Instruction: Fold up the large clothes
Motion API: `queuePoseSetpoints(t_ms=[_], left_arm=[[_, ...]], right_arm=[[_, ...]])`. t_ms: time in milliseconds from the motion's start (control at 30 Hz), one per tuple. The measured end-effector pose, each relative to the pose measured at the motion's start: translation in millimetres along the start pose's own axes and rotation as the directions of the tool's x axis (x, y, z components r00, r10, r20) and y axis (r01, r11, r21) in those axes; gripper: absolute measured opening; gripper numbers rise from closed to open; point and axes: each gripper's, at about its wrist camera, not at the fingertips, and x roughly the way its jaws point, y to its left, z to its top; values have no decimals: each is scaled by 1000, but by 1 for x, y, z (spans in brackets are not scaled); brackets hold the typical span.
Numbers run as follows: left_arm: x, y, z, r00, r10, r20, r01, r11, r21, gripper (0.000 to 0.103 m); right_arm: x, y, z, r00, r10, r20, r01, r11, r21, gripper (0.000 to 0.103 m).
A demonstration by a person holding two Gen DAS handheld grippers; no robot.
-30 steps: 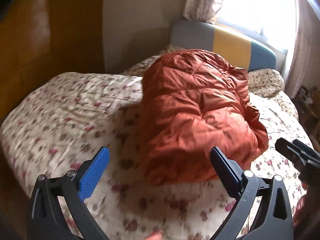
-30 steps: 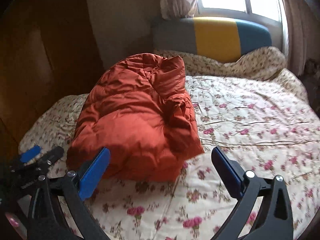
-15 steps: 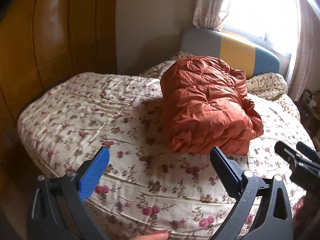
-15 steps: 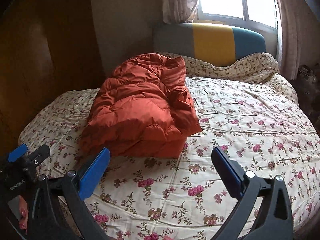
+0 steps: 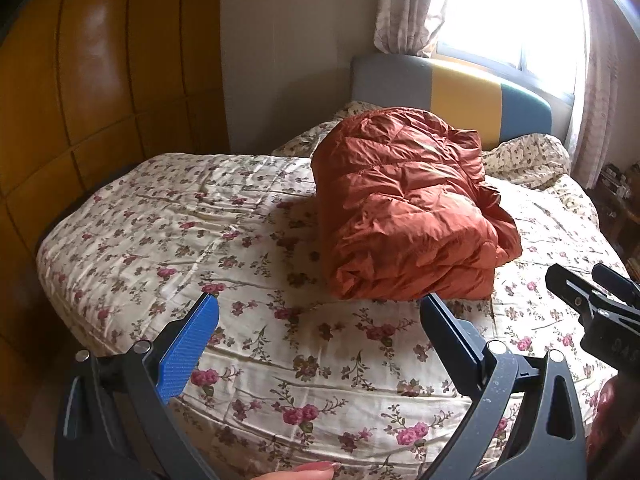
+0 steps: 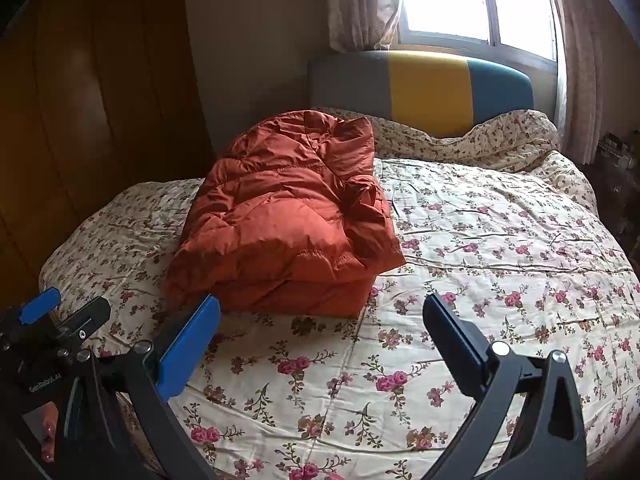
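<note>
A rust-orange puffer jacket [image 5: 404, 208] lies folded in a thick bundle on the flowered bed cover [image 5: 224, 240]; it also shows in the right wrist view [image 6: 288, 224]. My left gripper [image 5: 318, 316] is open and empty, held above the near part of the bed, short of the jacket. My right gripper [image 6: 320, 320] is open and empty, also short of the jacket's near edge. Each gripper shows at the edge of the other's view: the right one [image 5: 592, 300] and the left one [image 6: 60, 320].
The bed [image 6: 500, 240] has a grey, yellow and blue headboard [image 6: 428, 88] under a bright window [image 6: 480, 0] with curtains. A rumpled flowered quilt [image 6: 480, 140] lies by the headboard. Wooden wardrobe doors [image 5: 80, 80] stand at the left.
Both grippers have pulled back from the jacket toward the foot of the bed. The jacket bundle has settled flat on the cover.
</note>
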Motion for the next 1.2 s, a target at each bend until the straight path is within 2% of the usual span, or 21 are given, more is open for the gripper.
queuePoseSetpoints(t_ms=[567,1200], left_arm=[[4,-5,-2,1000,1,-9,-1,1000,12,100],[12,-9,-5,999,-31,-29,32,999,28,100]], right_arm=[[8,-5,-1,1000,8,-29,-7,1000,23,101],[17,-11,-6,999,11,-54,-9,999,35,101]])
